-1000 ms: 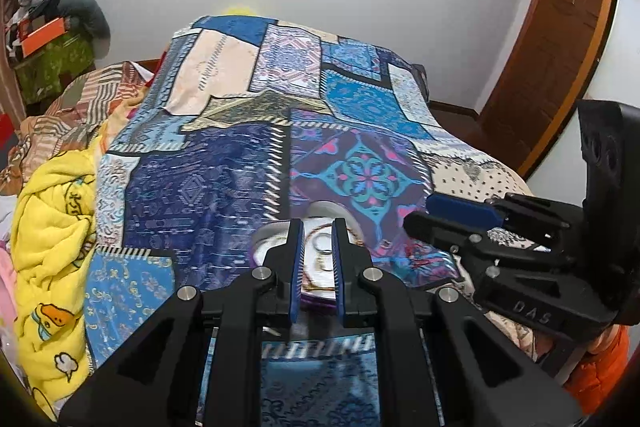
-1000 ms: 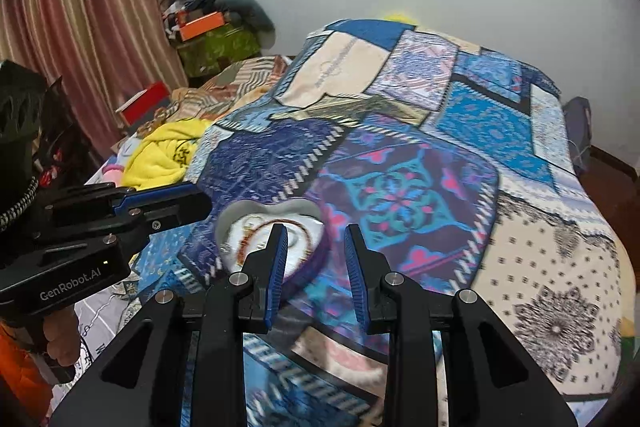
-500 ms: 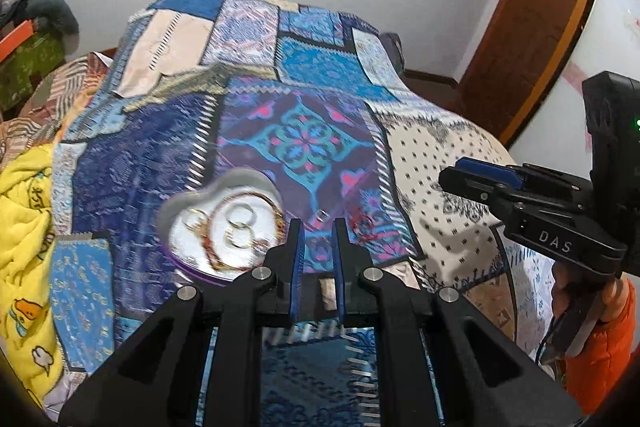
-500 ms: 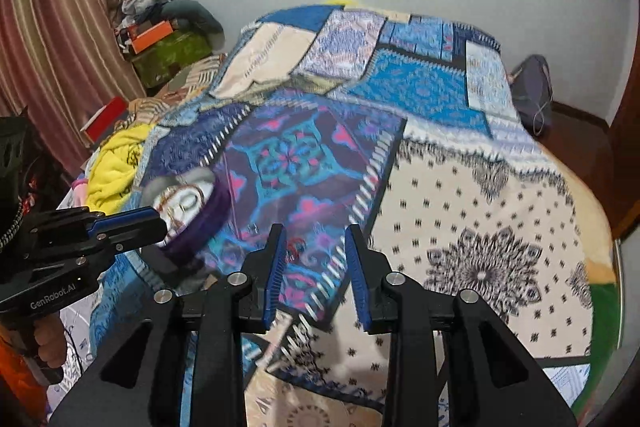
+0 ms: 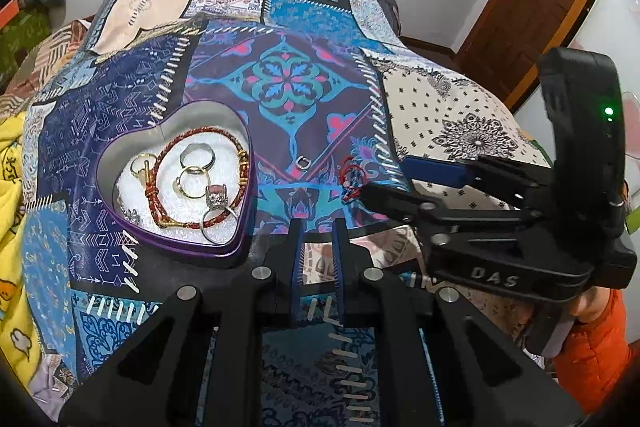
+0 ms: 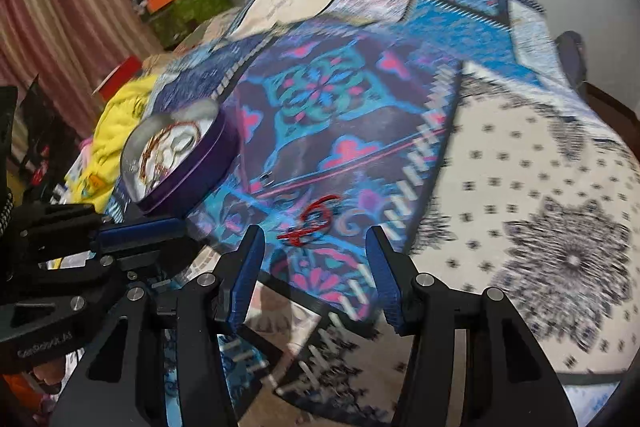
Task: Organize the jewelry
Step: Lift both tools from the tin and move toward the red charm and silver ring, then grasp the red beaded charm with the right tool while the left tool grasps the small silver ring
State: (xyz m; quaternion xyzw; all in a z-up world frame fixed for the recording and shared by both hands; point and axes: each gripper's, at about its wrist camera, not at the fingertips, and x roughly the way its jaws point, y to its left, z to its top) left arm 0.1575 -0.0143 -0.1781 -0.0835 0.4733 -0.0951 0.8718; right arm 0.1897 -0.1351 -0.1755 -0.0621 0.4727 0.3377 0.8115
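A purple heart-shaped tin (image 5: 240, 227) (image 6: 208, 163) lies on the patterned bedspread, holding a red braided bracelet (image 5: 168, 155) and several rings. A small silver ring (image 5: 303, 161) (image 6: 266, 178) and a red cord bracelet (image 5: 350, 179) (image 6: 314, 219) lie loose on the bedspread to the tin's right. My right gripper (image 6: 316, 251) is wide open, low over the spread, with the red cord just beyond its fingertips; it also shows in the left wrist view (image 5: 384, 183). My left gripper (image 5: 318, 227) has its jaws a narrow gap apart and empty, right of the tin.
The bedspread (image 5: 288, 83) covers a wide bed. A yellow blanket (image 5: 12, 155) is bunched at the left edge. Cluttered boxes and a curtain (image 6: 64, 11) stand at far left, a wooden door (image 5: 532, 11) at the right.
Both grippers have moved closer and lower to the bed. The right gripper's jaws have opened wide and now sit before the red cord. The tin now lies left of the left gripper.
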